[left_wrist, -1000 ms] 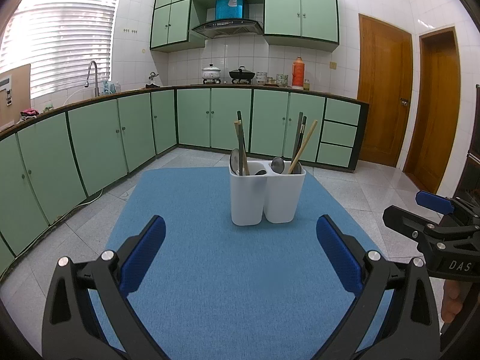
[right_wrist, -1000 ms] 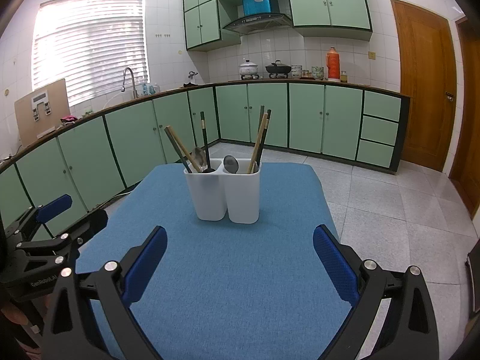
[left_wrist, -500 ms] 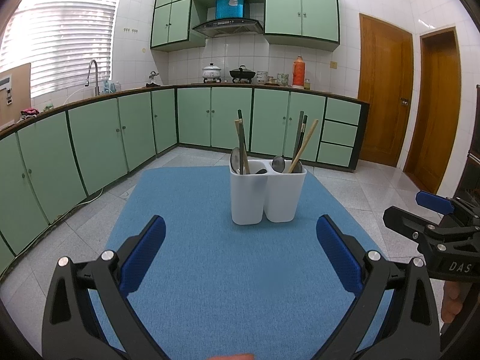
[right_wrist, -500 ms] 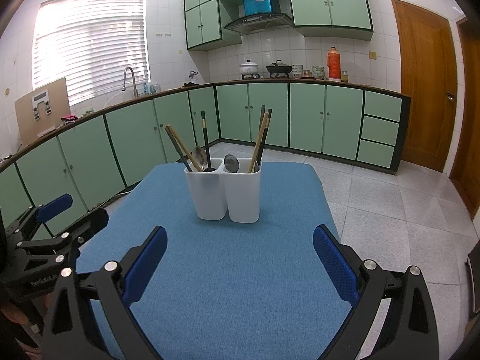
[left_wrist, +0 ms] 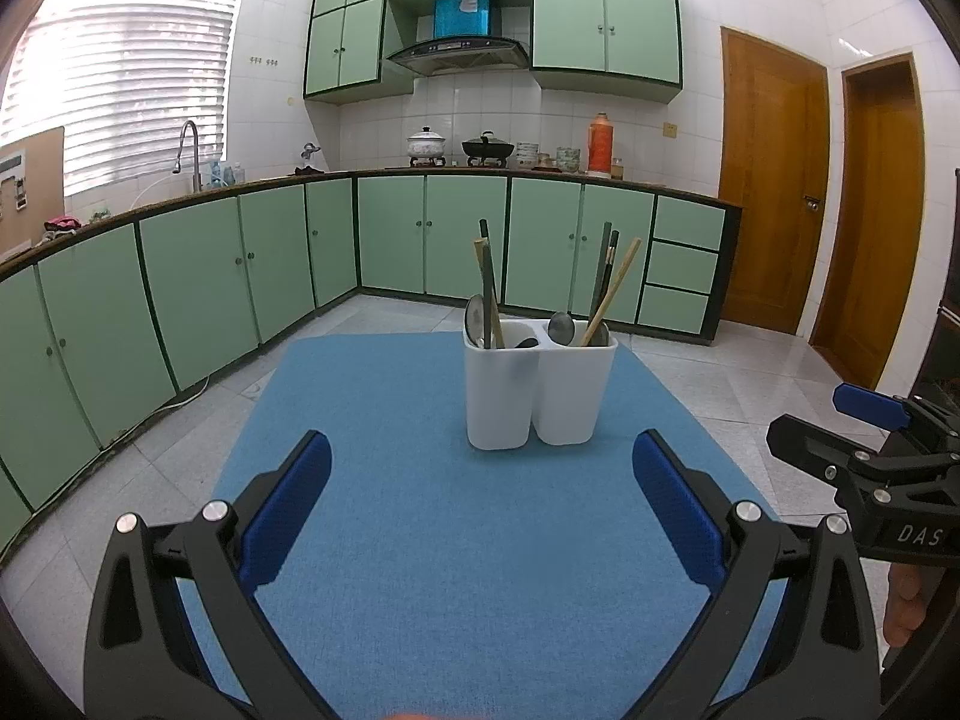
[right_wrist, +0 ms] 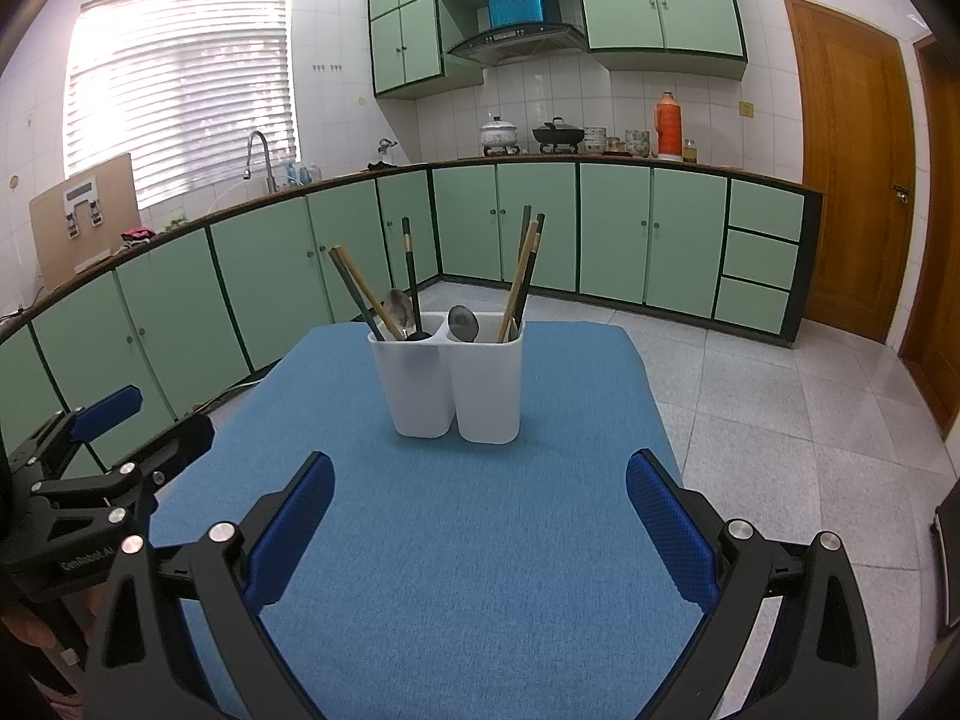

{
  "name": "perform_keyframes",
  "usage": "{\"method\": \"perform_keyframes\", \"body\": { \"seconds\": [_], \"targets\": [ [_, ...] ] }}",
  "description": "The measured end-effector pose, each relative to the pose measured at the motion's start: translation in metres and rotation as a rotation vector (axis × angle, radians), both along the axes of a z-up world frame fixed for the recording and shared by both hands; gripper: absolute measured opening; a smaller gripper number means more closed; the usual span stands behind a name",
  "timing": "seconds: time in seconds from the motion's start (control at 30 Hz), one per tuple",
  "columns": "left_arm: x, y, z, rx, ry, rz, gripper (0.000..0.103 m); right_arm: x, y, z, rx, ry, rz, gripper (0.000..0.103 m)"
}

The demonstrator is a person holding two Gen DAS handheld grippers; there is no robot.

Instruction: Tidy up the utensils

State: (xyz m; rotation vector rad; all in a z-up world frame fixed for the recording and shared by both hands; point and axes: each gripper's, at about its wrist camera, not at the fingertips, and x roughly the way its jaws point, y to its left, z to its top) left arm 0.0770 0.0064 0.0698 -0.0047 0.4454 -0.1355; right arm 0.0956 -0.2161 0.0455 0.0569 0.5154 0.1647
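Observation:
A white two-compartment utensil holder (left_wrist: 537, 387) (right_wrist: 453, 381) stands upright near the far end of a blue mat (left_wrist: 480, 540) (right_wrist: 456, 540). Chopsticks and spoons stick up from both compartments: chopsticks (right_wrist: 366, 300) and a spoon (right_wrist: 398, 307) on the left side, a spoon (right_wrist: 463, 323) and chopsticks (right_wrist: 523, 276) on the right. My left gripper (left_wrist: 480, 504) is open and empty, well short of the holder. My right gripper (right_wrist: 477, 510) is also open and empty, equally far back. Each gripper shows at the edge of the other's view: the right gripper (left_wrist: 870, 456), the left gripper (right_wrist: 102, 468).
The mat covers a table in a kitchen with green cabinets (left_wrist: 240, 276) along the left and back walls. Wooden doors (left_wrist: 774, 198) stand at the right. Tiled floor (right_wrist: 780, 396) surrounds the table. A person's fingers (left_wrist: 906, 606) hold the right gripper's handle.

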Motion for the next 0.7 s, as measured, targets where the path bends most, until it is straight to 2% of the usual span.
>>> {"method": "perform_keyframes", "body": {
  "seconds": [0.7],
  "targets": [
    [0.0025, -0.0026, 0.0002, -0.001, 0.005, 0.006, 0.098, 0.0023, -0.0013, -0.0048, 0.002, 0.005, -0.001, 0.096]
  ]
}}
